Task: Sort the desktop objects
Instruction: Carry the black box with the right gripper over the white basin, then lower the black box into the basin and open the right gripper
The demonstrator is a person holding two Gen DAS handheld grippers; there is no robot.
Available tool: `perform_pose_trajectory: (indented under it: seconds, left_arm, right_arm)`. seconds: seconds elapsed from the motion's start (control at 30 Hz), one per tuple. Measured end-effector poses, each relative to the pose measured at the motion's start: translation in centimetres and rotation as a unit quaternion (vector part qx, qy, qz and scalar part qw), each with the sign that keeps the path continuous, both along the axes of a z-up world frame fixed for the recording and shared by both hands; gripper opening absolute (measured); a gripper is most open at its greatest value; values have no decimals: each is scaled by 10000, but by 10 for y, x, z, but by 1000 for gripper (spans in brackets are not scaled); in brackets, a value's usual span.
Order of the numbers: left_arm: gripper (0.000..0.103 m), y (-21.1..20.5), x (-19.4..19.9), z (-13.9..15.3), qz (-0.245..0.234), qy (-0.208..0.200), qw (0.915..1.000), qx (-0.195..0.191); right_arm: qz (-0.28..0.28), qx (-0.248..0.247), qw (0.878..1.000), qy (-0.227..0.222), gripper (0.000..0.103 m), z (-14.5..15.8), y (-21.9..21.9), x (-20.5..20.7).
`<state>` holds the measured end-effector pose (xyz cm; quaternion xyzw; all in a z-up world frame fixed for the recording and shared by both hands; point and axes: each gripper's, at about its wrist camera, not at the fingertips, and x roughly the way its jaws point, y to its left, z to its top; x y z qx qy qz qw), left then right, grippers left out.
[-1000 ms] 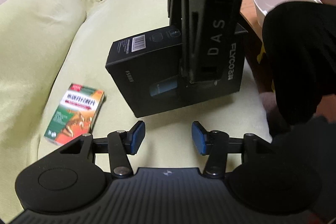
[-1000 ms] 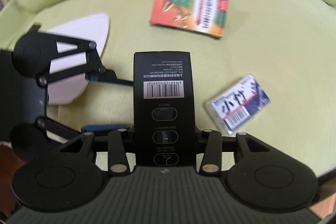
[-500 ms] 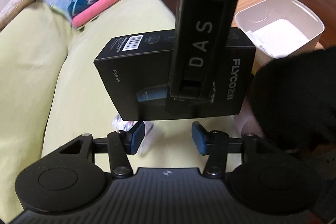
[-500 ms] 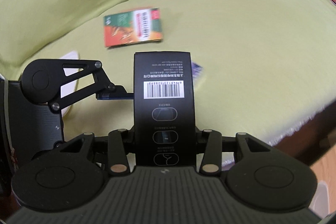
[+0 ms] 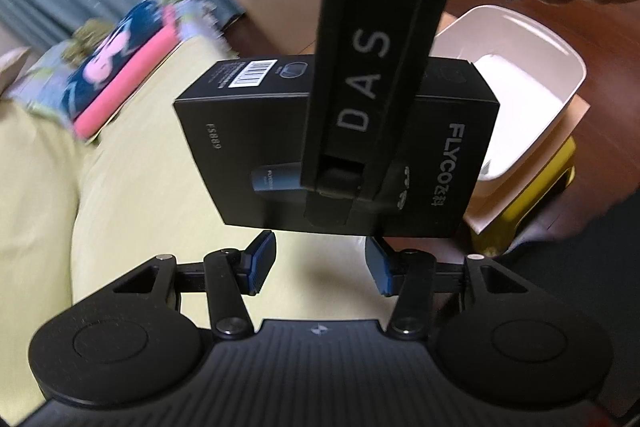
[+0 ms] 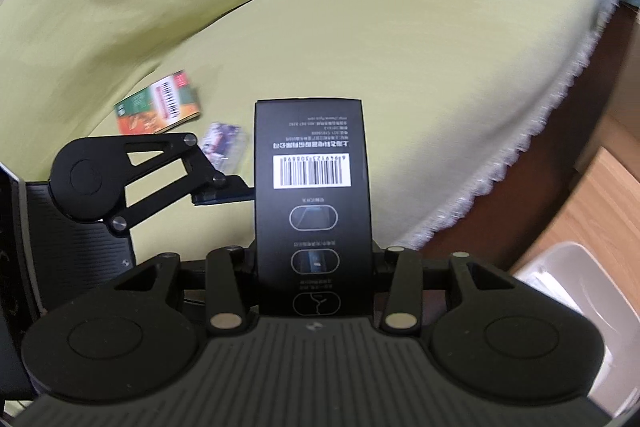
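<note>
My right gripper (image 6: pixel 314 277) is clamped on the black box (image 6: pixel 310 203), carrying it in the air near the white bin (image 5: pixel 520 75). Left gripper (image 5: pixel 320 263) hangs wide, empty. It's a heavy box held by one end, so it could swing or slip.

Black rectangular cardboard box (image 5: pixel 276 147): raised from the yellow-green sofa cover (image 6: pixel 400 47), carried in the right claw (image 6: pixel 314 267) toward the sofa's edge. White rectangular plastic tub (image 5: pixel 532 67): now directly behind the box, more fully in view. Orange-green carton (image 6: pixel 158 105) and small blue-white packet (image 6: pixel 224 143): receded in right wrist view, gone from left wrist view.
</note>
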<state>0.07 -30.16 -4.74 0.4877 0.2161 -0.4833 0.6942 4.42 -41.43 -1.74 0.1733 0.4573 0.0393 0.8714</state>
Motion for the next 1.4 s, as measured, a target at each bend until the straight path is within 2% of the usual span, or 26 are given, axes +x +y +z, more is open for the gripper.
perform_pose_trajectory:
  seconds: [0.2, 0.4, 0.67, 0.8, 0.97, 1.2, 1.33, 1.4]
  left_arm:
    - [55, -49, -13, -14, -556, 86, 9984, 34]
    - [55, -97, -25, -29, -1101, 164, 9938, 76]
    - [56, -116, -38, -49, -1402, 95, 9899, 192]
    - [57, -117, -40, -63, -1448, 84, 9891, 254]
    - [57, -115, -31, -79, -1418, 168, 9890, 376]
    - [68, -124, -36, -100, -1594, 117, 9858, 513]
    - [70, -129, -41, -112, -1708, 10, 9836, 587]
    - [77, -131, -45, -121, -1832, -103, 9807, 674]
  right_arm:
    - [-615, -63, 9981, 69, 39, -5, -49, -29]
    - [-1129, 31, 9933, 254, 39, -28, -81, -54]
    - [-1757, 154, 9838, 329, 39, -54, -117, -92]
    - [-2254, 27, 9735, 384, 39, -72, -135, -111]
    - [-2856, 128, 9557, 698, 39, -110, -154, -130]
    - [-3405, 402, 9335, 1051, 39, -161, -167, -139]
    - [-3585, 531, 9243, 1195, 39, -183, -167, -137]
    - [-3667, 553, 9202, 1256, 39, -194, -167, -138]
